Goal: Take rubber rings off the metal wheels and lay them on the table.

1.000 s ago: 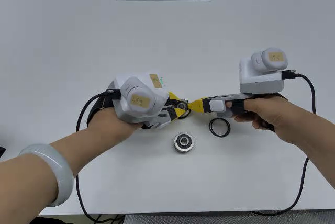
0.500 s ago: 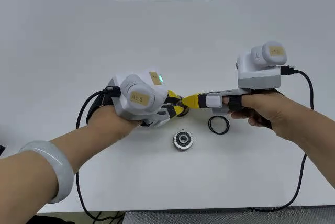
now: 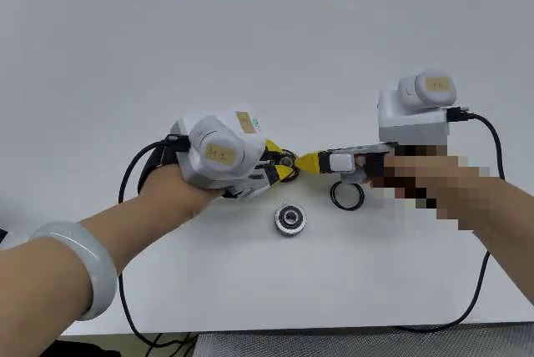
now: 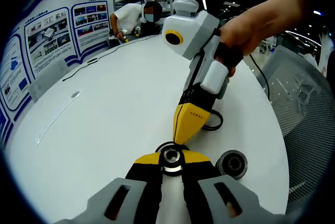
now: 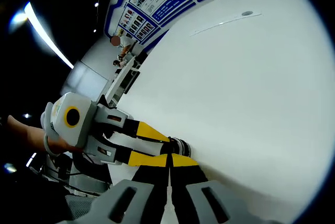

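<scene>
left gripper (image 3: 279,165) is clamped tight on a small shiny metal wheel (image 4: 171,156), round with a black rubbery rim. right gripper (image 4: 183,132) has its yellow jaws squeezed together, tips right on that black rim, though I can't tell if they've actually pinched any rubber. A thin black rubber ring (image 3: 347,196) lies flat on the smooth white table (image 3: 250,73) just beside it, and a second wheel (image 3: 289,218) sits nearby
</scene>
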The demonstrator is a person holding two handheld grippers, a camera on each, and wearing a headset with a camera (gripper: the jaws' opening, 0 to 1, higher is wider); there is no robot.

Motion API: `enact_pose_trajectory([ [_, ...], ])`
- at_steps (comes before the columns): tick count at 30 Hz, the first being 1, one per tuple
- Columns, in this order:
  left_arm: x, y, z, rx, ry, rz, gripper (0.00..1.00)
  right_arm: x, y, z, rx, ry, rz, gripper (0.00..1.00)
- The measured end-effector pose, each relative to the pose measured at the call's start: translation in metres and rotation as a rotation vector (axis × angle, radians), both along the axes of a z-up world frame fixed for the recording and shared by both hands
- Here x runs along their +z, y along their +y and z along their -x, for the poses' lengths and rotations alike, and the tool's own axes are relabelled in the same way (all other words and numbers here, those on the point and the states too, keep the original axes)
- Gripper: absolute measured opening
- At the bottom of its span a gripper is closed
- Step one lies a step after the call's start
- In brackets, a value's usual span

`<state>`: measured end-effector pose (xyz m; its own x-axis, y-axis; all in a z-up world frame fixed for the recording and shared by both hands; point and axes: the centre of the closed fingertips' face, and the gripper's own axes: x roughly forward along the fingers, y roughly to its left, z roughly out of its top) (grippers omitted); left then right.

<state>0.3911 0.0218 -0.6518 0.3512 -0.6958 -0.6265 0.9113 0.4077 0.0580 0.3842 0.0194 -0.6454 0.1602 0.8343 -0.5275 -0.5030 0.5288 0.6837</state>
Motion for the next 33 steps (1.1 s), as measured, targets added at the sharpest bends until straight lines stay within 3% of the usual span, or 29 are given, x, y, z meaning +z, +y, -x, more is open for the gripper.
enact_pose_trajectory([
  [4,0.009,0.0,-0.002,0.007,-0.022,0.027,0.16,0.001,-0.001,-0.002,-0.002,-0.003,0.001,0.02],
  [8,0.01,0.004,-0.003,0.012,-0.024,0.022,0.18,0.001,0.0,-0.001,-0.001,-0.001,0.0,0.02],
  [20,0.009,0.012,0.003,0.026,-0.014,0.025,0.27,0.007,0.002,0.001,0.004,-0.003,-0.014,0.02],
  [25,0.01,0.019,0.003,0.047,-0.02,0.025,0.37,0.011,0.004,0.004,0.008,-0.007,-0.023,0.02],
  [33,0.007,0.03,0.008,0.073,-0.009,0.02,0.4,0.021,0.009,0.008,0.01,-0.014,-0.051,0.02],
])
